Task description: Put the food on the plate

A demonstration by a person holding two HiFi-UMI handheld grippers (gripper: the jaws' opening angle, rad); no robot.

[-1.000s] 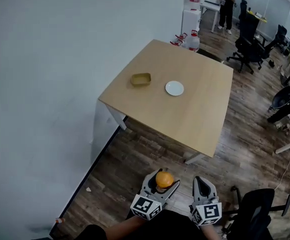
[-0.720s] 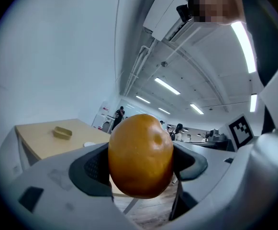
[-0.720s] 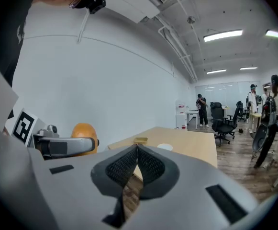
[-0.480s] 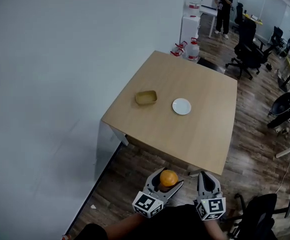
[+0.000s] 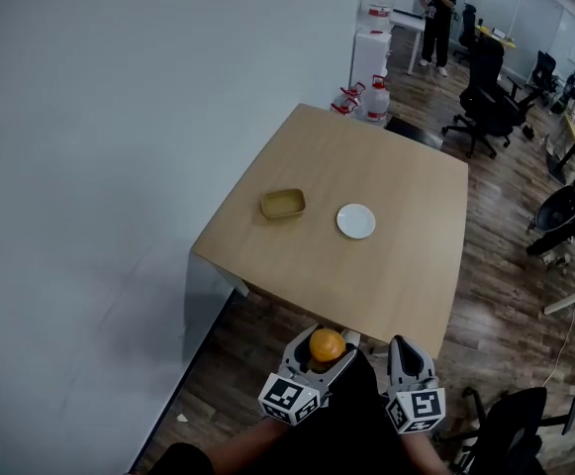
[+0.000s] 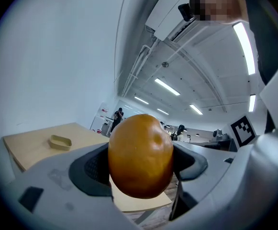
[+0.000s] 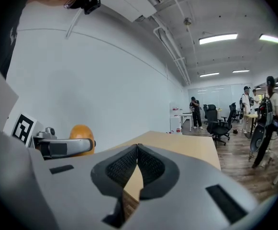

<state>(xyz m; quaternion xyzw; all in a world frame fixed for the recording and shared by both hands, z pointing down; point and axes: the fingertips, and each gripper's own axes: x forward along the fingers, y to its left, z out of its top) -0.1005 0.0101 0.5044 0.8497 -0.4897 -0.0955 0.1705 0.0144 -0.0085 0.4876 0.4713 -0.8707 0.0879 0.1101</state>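
An orange round fruit point(image 5: 327, 344) sits between the jaws of my left gripper point(image 5: 324, 352), which is shut on it; the same orange fruit point(image 6: 140, 155) fills the left gripper view and shows as an orange fruit point(image 7: 82, 133) at the left of the right gripper view. My right gripper point(image 5: 408, 358) is beside it, shut, with its pads point(image 7: 138, 166) touching and nothing between them. Both hang over the floor, short of the table's near edge. On the wooden table point(image 5: 406, 255) lie a small white plate point(image 5: 355, 221) and a tan shallow dish point(image 5: 282, 204).
A white wall runs along the table's left side. Water bottles point(image 5: 374, 98) stand beyond the far corner. Black office chairs point(image 5: 480, 117) and desks are at the right and back, with a person point(image 5: 436, 5) standing far off. A chair point(image 5: 510, 428) is near my right.
The view has shifted slightly; the table now sits a little nearer to my grippers. The left gripper still holds the orange fruit and the right stays shut.
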